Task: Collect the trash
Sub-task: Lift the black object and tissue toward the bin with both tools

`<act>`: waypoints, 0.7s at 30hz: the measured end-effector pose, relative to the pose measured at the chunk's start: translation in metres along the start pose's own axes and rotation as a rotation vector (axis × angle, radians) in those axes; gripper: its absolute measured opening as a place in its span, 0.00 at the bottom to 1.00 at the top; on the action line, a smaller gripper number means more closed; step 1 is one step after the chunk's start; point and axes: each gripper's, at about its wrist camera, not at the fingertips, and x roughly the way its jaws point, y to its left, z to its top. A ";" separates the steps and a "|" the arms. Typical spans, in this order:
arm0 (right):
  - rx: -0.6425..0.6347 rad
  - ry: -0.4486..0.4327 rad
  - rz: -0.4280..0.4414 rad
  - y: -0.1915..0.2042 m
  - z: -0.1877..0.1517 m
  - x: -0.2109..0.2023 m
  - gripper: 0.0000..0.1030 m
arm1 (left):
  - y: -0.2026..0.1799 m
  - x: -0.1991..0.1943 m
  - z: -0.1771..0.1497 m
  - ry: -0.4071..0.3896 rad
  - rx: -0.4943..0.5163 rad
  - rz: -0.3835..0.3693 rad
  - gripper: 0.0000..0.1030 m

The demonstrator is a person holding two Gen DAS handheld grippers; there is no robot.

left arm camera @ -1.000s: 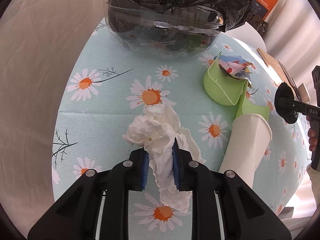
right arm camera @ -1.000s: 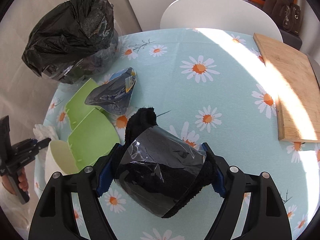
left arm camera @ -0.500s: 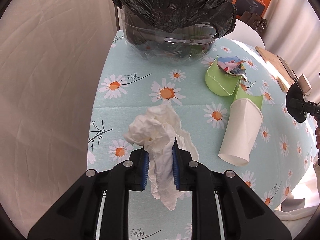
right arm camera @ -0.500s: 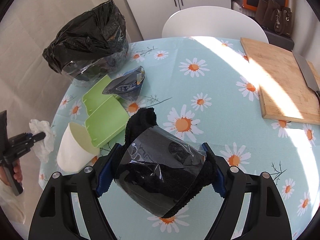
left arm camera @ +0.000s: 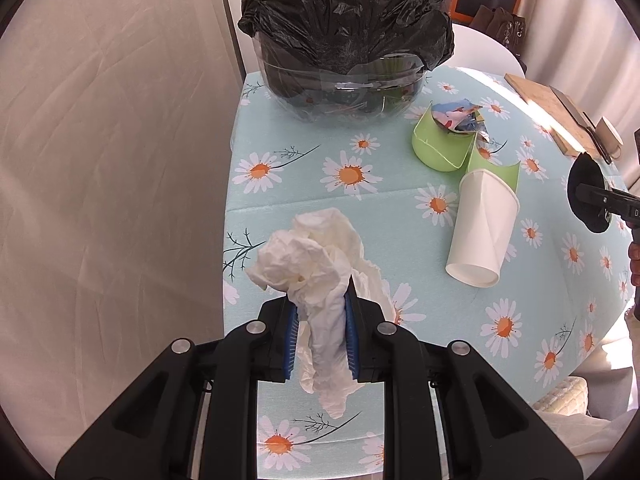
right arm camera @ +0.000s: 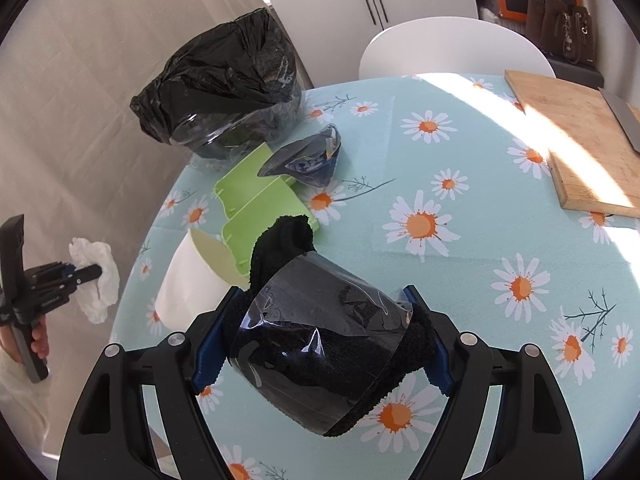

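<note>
Black-lined clear bin [left arm camera: 344, 92] stands beside green tray [left arm camera: 436, 148] holding wrappers [left arm camera: 458, 114].

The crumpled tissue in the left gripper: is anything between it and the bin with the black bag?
Nothing visible blocks it. The crumpled tissue hangs clear above the tablecloth, and the stretch up to the bin is bare. The paper cup lies off to the right.

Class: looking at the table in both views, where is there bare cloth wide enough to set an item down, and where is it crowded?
Free: the stretch between the cutting board and the green tray pieces, and the near edge left of the paper cup. Crowded: around the lined bin, tray pieces, foil wrapper and cup.
</note>
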 end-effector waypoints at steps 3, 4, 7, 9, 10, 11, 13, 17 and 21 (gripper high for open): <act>-0.007 -0.007 0.008 0.007 0.006 -0.005 0.72 | 0.003 -0.007 0.009 -0.016 -0.013 -0.003 0.20; -0.008 -0.015 0.010 0.009 0.009 -0.007 0.72 | 0.003 -0.010 0.013 -0.021 -0.021 -0.019 0.20; -0.013 -0.043 0.000 0.017 0.020 -0.014 0.72 | 0.001 -0.020 0.027 -0.057 -0.004 -0.067 0.20; -0.018 -0.063 -0.009 0.024 0.028 -0.020 0.72 | -0.001 -0.026 0.036 -0.082 0.030 -0.072 0.20; -0.020 -0.073 -0.019 0.028 0.032 -0.023 0.72 | -0.001 -0.028 0.042 -0.092 0.047 -0.081 0.20; -0.021 -0.084 -0.029 0.032 0.037 -0.026 0.72 | 0.000 -0.029 0.047 -0.101 0.061 -0.097 0.20; -0.016 -0.109 -0.042 0.041 0.046 -0.033 0.72 | 0.003 -0.033 0.060 -0.118 0.084 -0.114 0.20; -0.015 -0.144 -0.030 0.059 0.071 -0.042 0.72 | 0.013 -0.033 0.086 -0.152 0.106 -0.146 0.20; -0.038 -0.182 -0.034 0.080 0.100 -0.048 0.72 | 0.027 -0.036 0.111 -0.176 0.129 -0.171 0.20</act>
